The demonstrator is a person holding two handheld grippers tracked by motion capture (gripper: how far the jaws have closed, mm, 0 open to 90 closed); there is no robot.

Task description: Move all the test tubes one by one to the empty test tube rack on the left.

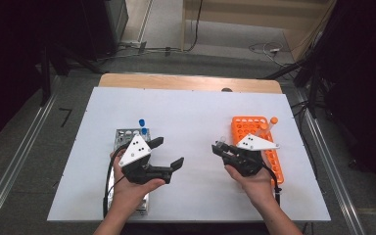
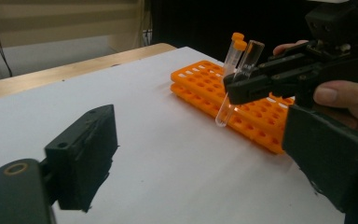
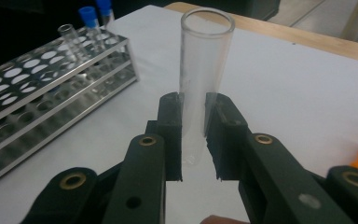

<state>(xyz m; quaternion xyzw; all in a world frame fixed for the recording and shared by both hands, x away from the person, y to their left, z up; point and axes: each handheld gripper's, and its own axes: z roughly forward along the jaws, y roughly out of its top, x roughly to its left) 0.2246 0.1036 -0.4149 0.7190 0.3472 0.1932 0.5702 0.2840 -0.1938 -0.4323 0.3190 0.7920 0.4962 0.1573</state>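
A clear uncapped test tube (image 3: 205,60) stands upright between the pads of my right gripper (image 3: 193,135), which is shut on its lower half. In the left gripper view the same tube (image 2: 226,112) hangs tilted above the white table, just in front of the orange rack (image 2: 205,79). From above, the right gripper (image 1: 219,147) sits left of that orange rack (image 1: 254,127). My left gripper (image 1: 169,152) is open over the table beside the metal rack (image 1: 125,133), and its jaws (image 2: 205,158) stand wide with nothing between them.
Two blue-capped tubes (image 1: 142,122) stand at the metal rack's far end, with an uncapped clear tube (image 3: 70,37) near them. Two orange-capped tubes (image 2: 235,46) stand in the orange rack. A white sheet (image 1: 191,117) covers the table; the wooden edge (image 1: 191,81) lies beyond.
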